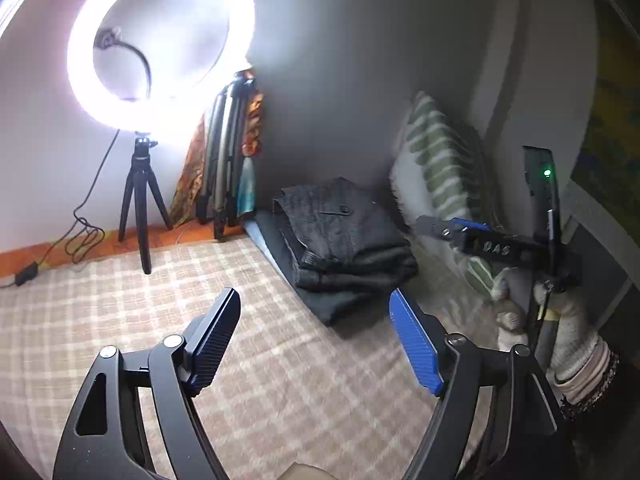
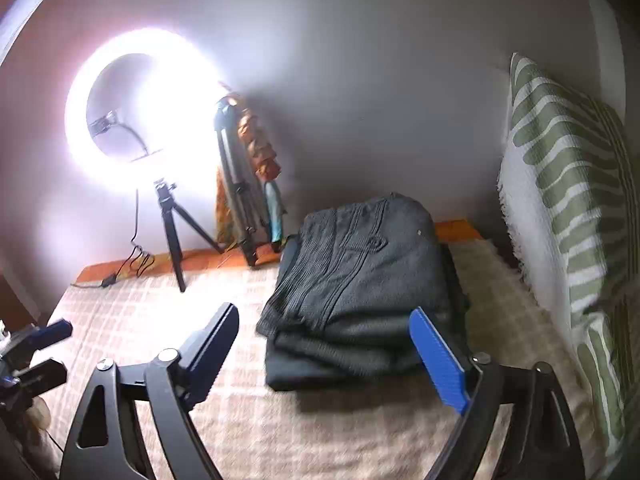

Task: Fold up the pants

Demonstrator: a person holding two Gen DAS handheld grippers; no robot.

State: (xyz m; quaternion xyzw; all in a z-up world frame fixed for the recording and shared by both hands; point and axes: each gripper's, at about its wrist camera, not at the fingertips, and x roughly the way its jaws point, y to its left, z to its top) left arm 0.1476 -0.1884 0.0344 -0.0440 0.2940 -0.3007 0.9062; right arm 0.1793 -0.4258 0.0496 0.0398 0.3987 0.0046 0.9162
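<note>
Dark grey pants [image 1: 344,240] lie folded in a neat stack on the checked bed cover, near the wall and pillow; they also show in the right wrist view [image 2: 360,288]. My left gripper [image 1: 314,300] is open and empty, held above the cover short of the pants. My right gripper [image 2: 324,316] is open and empty, its jaws spread just in front of the stack without touching it. The right gripper also shows from the side in the left wrist view [image 1: 436,228], held in a gloved hand. The left gripper shows at the left edge of the right wrist view [image 2: 48,344].
A lit ring light [image 1: 160,40] on a small tripod [image 1: 140,200] stands at the far edge of the bed, with its cable [image 1: 80,232]. A folded stand and patterned cloth [image 1: 232,160] lean on the wall. A green-striped pillow [image 2: 568,216] stands on the right.
</note>
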